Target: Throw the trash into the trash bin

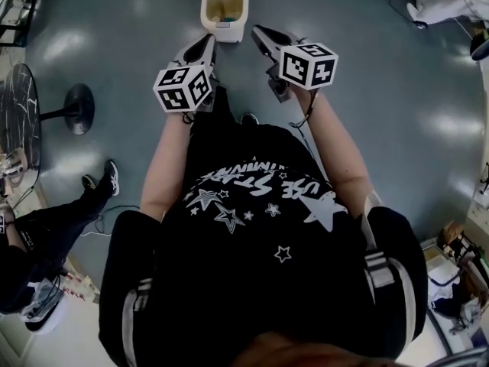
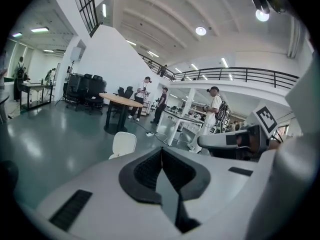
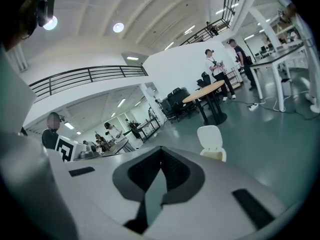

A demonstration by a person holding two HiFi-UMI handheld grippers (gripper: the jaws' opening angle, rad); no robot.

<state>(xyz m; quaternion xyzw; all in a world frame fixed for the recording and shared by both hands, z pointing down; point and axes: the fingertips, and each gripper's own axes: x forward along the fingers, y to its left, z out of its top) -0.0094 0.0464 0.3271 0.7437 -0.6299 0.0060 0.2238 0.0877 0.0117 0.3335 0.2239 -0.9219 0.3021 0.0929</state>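
Observation:
The white trash bin stands on the grey floor straight ahead with its lid flipped up, and something brownish lies inside it. Both grippers are held out in front of the person, short of the bin. My left gripper is shut with nothing between its jaws. My right gripper is shut and empty too. In the left gripper view the bin shows just beyond the closed tips of the left gripper. In the right gripper view the bin sits to the right of the closed right gripper. I see no loose trash.
A round black pedestal base and another person's legs are at the left. A person in white is at the far top right. Further off stand a round wooden table, desks and several people.

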